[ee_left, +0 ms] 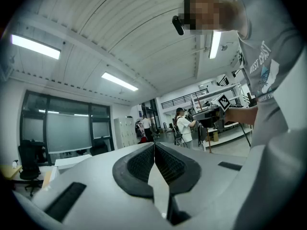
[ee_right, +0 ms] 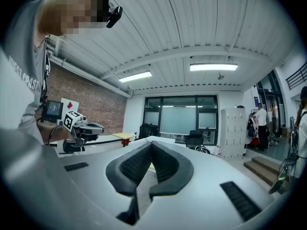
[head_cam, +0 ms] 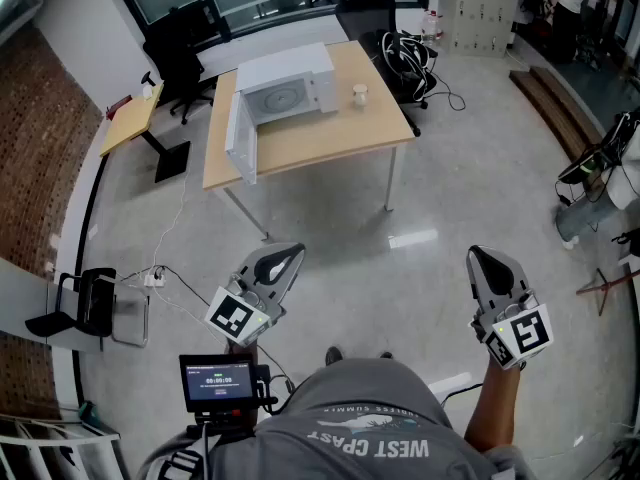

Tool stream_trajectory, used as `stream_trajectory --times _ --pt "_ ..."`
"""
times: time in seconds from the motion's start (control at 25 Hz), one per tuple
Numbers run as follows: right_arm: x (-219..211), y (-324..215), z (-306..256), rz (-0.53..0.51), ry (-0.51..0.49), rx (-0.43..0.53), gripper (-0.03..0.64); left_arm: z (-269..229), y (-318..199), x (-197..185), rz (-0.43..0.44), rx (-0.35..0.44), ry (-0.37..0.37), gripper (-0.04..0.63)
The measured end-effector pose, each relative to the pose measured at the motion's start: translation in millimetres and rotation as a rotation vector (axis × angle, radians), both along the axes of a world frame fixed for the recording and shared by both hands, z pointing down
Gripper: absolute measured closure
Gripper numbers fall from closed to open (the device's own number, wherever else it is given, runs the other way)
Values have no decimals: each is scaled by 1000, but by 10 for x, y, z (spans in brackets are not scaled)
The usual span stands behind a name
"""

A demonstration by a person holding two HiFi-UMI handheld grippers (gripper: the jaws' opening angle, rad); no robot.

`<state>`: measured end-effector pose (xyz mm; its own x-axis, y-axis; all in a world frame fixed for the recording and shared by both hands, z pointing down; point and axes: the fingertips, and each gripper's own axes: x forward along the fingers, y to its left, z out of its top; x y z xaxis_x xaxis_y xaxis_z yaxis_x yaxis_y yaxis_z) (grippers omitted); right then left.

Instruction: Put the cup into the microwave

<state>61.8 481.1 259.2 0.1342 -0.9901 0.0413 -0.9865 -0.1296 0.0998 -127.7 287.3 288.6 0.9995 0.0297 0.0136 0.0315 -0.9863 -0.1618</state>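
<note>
Left gripper (head_cam: 283, 257) and right gripper (head_cam: 481, 259) hover level over the floor, both clenched tight, nothing between the jaws. The cup (head_cam: 360, 94) stands on the far table (head_cam: 330, 136), just right of the open-doored microwave (head_cam: 285, 86).

A pale, glossy floor (head_cam: 470, 188) spreads through a large room. A light wooden table (head_cam: 330, 136) stands near its middle, with a smaller desk (head_cam: 130, 118) beside a black office chair (head_cam: 180, 63). A red brick wall (head_cam: 35, 138) lines the left side, and dark-framed windows (ee_right: 187, 116) fill the far end. Grey lockers (ee_right: 233, 133) stand beside them. Strip lights (ee_right: 213, 67) glow on the ribbed white ceiling (ee_right: 192, 28).
</note>
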Motion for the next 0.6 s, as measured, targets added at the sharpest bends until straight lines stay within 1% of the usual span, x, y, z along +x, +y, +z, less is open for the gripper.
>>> stream_trajectory --times 0.24,0.6 --pt "-106 -2 -5 1 -1 -1 600 -22 8 -92 5 1 -1 574" --pt "-105 99 42 4 -11 0 600 10 96 -96 13 24 2 574"
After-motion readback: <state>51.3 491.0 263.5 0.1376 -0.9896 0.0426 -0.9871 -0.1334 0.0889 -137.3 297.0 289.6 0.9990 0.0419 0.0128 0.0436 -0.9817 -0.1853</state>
